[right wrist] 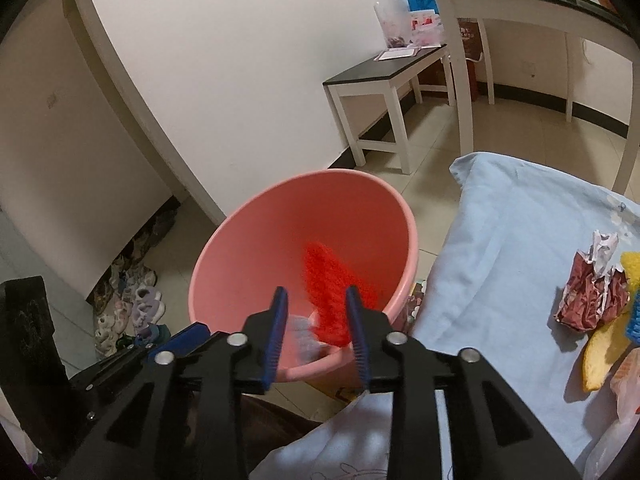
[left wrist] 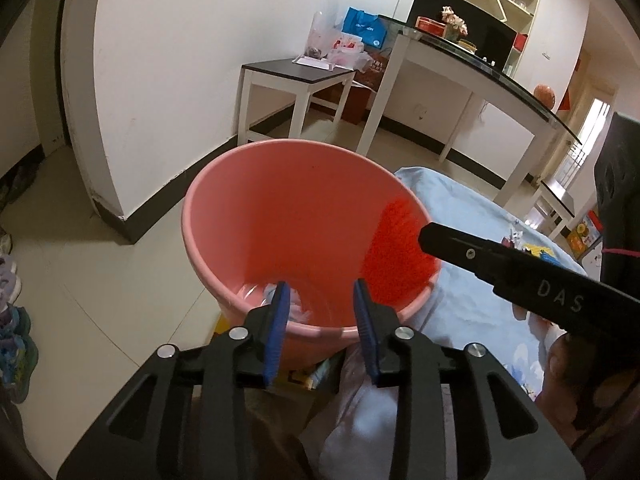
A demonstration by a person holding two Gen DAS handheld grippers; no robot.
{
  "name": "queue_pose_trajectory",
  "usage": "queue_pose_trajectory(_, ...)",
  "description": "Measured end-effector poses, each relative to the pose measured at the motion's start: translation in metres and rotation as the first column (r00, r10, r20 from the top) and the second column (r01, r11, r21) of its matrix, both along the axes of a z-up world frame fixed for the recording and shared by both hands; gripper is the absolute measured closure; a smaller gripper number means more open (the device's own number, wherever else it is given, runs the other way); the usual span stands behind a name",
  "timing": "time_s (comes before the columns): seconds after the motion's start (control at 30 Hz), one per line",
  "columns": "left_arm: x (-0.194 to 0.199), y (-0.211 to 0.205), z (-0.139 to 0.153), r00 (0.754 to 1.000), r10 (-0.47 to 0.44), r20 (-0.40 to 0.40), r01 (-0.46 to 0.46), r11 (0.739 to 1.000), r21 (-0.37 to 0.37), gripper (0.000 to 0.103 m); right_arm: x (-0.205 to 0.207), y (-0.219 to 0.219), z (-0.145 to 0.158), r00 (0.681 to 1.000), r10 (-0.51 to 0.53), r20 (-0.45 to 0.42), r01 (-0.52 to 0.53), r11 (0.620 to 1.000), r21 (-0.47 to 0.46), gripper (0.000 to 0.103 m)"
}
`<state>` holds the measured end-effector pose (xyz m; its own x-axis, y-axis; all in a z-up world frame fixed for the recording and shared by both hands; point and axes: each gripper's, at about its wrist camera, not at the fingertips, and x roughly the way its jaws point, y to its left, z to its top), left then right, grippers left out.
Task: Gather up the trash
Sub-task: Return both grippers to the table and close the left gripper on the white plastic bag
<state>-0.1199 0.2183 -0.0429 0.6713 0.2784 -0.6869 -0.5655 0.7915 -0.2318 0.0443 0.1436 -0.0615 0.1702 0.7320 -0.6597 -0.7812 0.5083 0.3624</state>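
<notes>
I see a tiled floor (right wrist: 436, 136) carrying a pink bucket (right wrist: 256, 240). Just beside it, a bed under a light blue sheet (right wrist: 508, 232); on the sheet lie a crumpled red-and-white wrapper (right wrist: 592, 292) and a yellow piece (right wrist: 600, 356).

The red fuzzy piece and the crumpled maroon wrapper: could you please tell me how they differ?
The red fuzzy piece is bright, bristly and blurred, inside the pink bucket; the crumpled maroon wrapper is dull, creased and sharp, lying on the blue cloth. The piece sits beyond the right claw; the wrapper lies well aside. Neither is gripped.
</notes>
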Motion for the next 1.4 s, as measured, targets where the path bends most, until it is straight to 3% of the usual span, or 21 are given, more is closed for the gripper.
queue_pose_trajectory(0.37, 0.002, -0.027, 0.02, 0.997, -0.059, 0.044, 0.057, 0.998, 0.035, 0.069, -0.01, -0.04, 0.019, 0.996, -0.028, 0.082, 0.027, 0.999, 0.016, 0.064)
queue_pose_trajectory(0.7, 0.024, -0.079, 0.034, 0.979, -0.182, 0.088, 0.179, 0.983, 0.05, 0.069, -0.009, -0.122, 0.038, 0.971, -0.165, 0.174, 0.169, 0.986, -0.005, 0.061)
queue_pose_trajectory(0.97, 0.05, -0.131, 0.029, 0.953, -0.292, 0.079, 0.292, 0.956, 0.02, 0.069, 0.01, -0.22, 0.031, 0.917, -0.354, 0.185, 0.364, 0.931, -0.021, 0.061)
queue_pose_trajectory(1.13, 0.073, -0.17, 0.023, 0.924, -0.381, 0.042, 0.381, 0.925, 0.018, 0.069, 0.025, -0.275, 0.016, 0.872, -0.464, 0.156, 0.475, 0.88, -0.034, 0.06)
queue_pose_trajectory(1.4, 0.109, -0.211, 0.016, 0.879, -0.477, -0.005, 0.476, 0.879, -0.014, 0.069, 0.034, -0.328, -0.003, 0.832, -0.54, 0.129, 0.549, 0.835, -0.041, 0.059)
